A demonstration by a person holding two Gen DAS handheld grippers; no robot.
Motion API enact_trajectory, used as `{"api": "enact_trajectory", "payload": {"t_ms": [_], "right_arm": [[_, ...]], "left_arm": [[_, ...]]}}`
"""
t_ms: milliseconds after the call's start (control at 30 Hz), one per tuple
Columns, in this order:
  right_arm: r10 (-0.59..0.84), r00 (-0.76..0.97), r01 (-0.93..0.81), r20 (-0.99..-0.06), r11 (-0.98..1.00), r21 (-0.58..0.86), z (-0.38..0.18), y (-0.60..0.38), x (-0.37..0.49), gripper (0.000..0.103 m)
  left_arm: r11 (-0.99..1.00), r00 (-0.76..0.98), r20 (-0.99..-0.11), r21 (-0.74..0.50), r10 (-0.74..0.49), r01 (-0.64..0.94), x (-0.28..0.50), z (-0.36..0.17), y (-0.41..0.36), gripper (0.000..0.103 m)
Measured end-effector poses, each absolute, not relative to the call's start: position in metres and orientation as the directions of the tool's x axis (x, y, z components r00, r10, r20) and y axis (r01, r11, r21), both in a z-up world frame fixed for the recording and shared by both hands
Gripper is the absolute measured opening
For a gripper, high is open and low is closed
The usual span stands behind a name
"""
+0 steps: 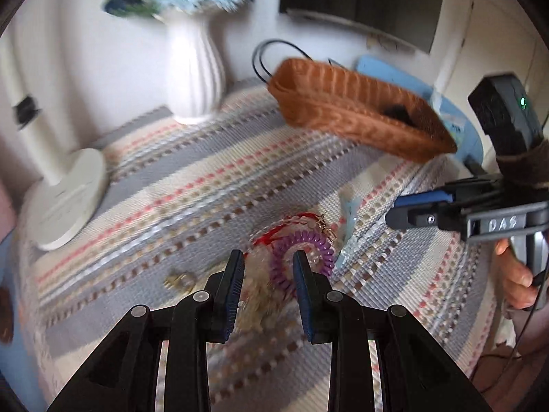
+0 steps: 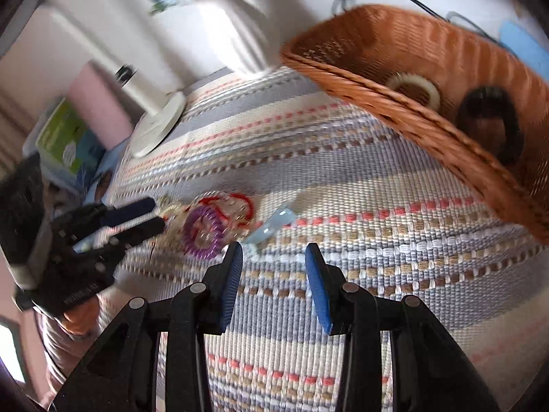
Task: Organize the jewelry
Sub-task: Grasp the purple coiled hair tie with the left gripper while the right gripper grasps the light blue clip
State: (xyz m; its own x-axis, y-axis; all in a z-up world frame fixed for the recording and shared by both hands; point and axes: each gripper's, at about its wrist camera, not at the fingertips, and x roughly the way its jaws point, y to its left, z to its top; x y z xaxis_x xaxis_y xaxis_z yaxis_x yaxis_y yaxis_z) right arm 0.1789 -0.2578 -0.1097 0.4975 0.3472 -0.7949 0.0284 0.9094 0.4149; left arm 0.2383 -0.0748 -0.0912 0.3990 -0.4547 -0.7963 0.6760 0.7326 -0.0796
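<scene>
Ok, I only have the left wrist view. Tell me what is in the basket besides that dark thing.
Observer: A cream ring lies in the basket, beside the dark ring.
Operator: Now report the right gripper's jaws.
Observer: The right gripper is open; nothing sits between its jaws, and only the striped cloth shows through the gap.

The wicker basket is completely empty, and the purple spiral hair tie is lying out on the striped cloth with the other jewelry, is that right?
Not quite. The wicker basket is not empty: the right wrist view shows a cream ring and a dark ring inside it. The rest holds: the purple spiral hair tie lies on the striped cloth among the other jewelry.
</scene>
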Motion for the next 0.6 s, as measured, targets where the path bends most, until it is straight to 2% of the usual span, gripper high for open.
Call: {"api": "enact_trajectory", "payload": {"t_ms": [233,467,500,533,567,600], "right_arm": [[0.382,0.478,0.09,-0.791,0.875,0.477,-0.128,-0.254,0.196,0.042],[0.241,0.529,0.119,-0.814,0.928,0.352,-0.128,-0.227,0.21,0.04],[0.218,0.536,0.117,-0.815,0.937,0.328,-0.128,-0.223,0.21,0.033],[0.2,0.539,0.109,-0.818,0.947,0.303,-0.128,-0.218,0.21,0.027],[0.18,0.546,0.101,-0.818,0.955,0.278,-0.128,-0.213,0.209,0.027],[0.167,0.553,0.099,-0.816,0.959,0.264,-0.128,-0.211,0.208,0.026]], "left_arm": [[0.707,0.338,-0.802,-0.142,-0.492,0.693,0.25,-0.113,-0.082,0.03],[0.702,0.335,-0.807,-0.133,-0.486,0.699,0.249,-0.121,-0.089,0.03],[0.703,0.339,-0.807,-0.128,-0.485,0.7,0.249,-0.122,-0.09,0.03],[0.704,0.344,-0.805,-0.123,-0.483,0.7,0.248,-0.122,-0.092,0.026],[0.702,0.346,-0.803,-0.122,-0.485,0.702,0.247,-0.122,-0.093,0.017],[0.699,0.346,-0.801,-0.122,-0.488,0.704,0.245,-0.121,-0.094,0.014]]}}
